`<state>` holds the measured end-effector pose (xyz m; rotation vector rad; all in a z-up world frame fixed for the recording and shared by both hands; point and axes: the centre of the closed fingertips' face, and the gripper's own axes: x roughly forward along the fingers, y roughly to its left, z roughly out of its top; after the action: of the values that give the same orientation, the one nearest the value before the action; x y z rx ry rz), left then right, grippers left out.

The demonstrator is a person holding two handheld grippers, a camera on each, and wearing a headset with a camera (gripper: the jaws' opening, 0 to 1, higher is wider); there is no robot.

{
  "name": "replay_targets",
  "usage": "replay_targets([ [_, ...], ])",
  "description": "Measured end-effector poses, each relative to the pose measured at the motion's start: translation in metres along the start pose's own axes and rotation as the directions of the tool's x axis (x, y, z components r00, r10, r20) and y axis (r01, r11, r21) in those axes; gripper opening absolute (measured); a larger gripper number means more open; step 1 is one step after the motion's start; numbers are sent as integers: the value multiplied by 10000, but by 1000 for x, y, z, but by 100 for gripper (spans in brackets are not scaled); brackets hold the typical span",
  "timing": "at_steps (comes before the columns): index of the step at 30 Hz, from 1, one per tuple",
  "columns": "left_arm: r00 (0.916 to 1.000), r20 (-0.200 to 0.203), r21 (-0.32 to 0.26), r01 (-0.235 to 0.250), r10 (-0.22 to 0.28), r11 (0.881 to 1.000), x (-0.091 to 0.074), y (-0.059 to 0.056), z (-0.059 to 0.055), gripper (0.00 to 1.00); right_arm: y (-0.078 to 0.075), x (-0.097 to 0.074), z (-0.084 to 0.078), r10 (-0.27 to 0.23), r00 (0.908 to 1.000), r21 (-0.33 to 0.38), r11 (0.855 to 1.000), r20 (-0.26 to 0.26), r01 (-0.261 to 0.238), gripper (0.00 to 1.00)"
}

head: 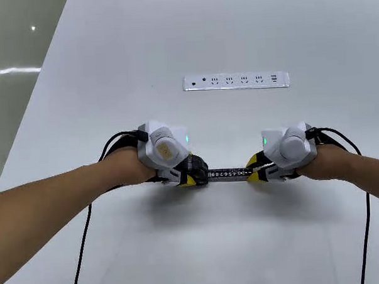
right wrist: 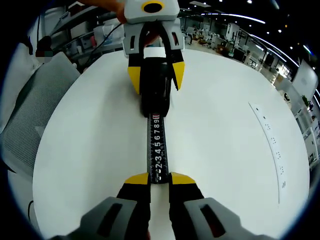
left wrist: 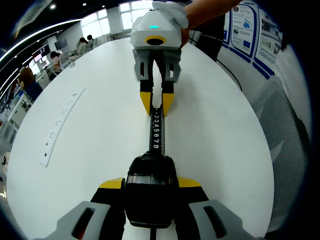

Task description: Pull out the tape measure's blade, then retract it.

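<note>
A black tape measure case (left wrist: 151, 189) sits between the yellow-tipped jaws of my left gripper (left wrist: 150, 184), which is shut on it. Its black blade (left wrist: 156, 131) with white numbers runs straight out to my right gripper (left wrist: 156, 102), whose jaws pinch the blade's end. In the right gripper view the blade (right wrist: 157, 150) leads from my right gripper (right wrist: 159, 177) to the case (right wrist: 154, 90). In the head view the left gripper (head: 192, 174) and right gripper (head: 255, 171) face each other low over the white table (head: 191, 41), with a short stretch of blade (head: 228, 173) between them.
A white power strip (head: 236, 81) lies on the table beyond the grippers. Black cables (head: 86, 234) trail back from both hands. The table's left edge (head: 30, 98) drops to a grey floor. Mesh chairs (right wrist: 35, 120) and people stand beyond the table.
</note>
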<state>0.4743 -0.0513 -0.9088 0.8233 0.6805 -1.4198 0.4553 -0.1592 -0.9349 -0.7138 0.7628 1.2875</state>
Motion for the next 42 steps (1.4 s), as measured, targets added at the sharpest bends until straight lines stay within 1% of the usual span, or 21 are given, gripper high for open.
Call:
replay_targets([
  [4,10000,-18,26,12,-12,10000,0,0,0,35,0,-4,-4,-4,10000,8,10000,-56,4,12],
  [6,10000,-28,45,14,-14,10000,0,0,0,35,-1,-5,-9,-16,10000,39,10000,-88,16,12],
  [18,9999,-102,93,20,-20,10000,0,-1,0,34,2,-16,-20,-89,9997,159,9998,-248,93,12],
  [19,9999,-111,94,21,-20,10000,0,-1,0,34,0,-15,-24,-98,9996,172,9998,-254,103,12],
  [26,9999,-116,119,56,-55,9999,0,-2,0,34,0,-20,-34,-143,9994,272,9995,-323,151,12],
  [29,9999,-125,132,48,-46,9999,0,-2,0,34,2,-24,-34,-164,9991,247,9995,-380,174,12],
  [42,9999,-159,161,51,-49,9999,1,-2,-1,34,2,-36,-48,-176,9985,355,9992,-514,194,12],
])
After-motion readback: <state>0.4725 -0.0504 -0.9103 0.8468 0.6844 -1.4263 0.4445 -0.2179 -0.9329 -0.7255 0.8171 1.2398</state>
